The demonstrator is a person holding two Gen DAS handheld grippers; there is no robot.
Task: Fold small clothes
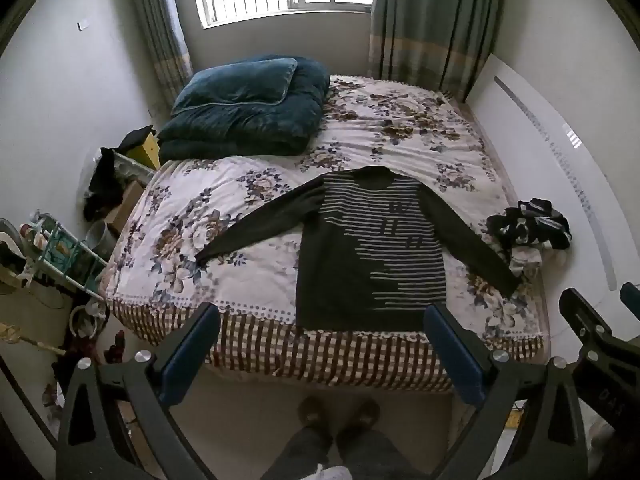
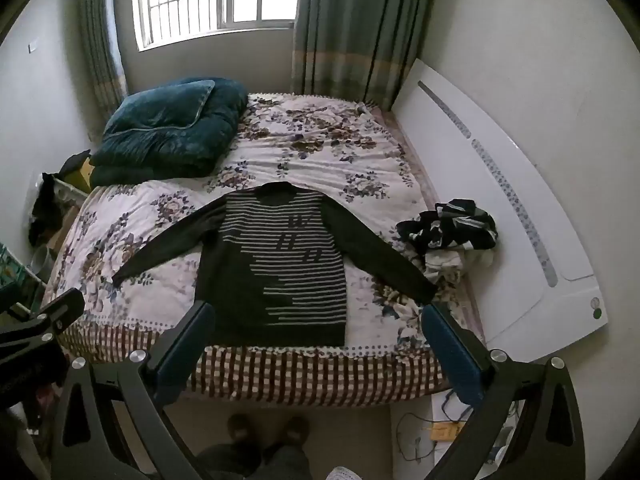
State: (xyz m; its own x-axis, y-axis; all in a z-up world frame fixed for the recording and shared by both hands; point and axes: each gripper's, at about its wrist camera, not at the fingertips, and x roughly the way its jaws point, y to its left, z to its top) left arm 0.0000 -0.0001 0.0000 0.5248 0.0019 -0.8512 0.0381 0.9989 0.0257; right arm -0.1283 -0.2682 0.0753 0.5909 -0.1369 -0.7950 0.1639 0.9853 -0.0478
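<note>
Where it lies flat, dark striped sweater (image 1: 372, 248), sleeves spread, hem nearest.

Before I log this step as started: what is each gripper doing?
Left gripper: open, holding nothing, above the bed edge.
Right gripper: open, holding nothing, not touching the sweater.

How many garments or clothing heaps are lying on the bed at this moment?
2. A striped sweater lies spread flat with sleeves out near the bed's front edge. A crumpled black-and-white heap sits by its sleeve, at the bed's headboard side; it may hold several pieces.
</note>
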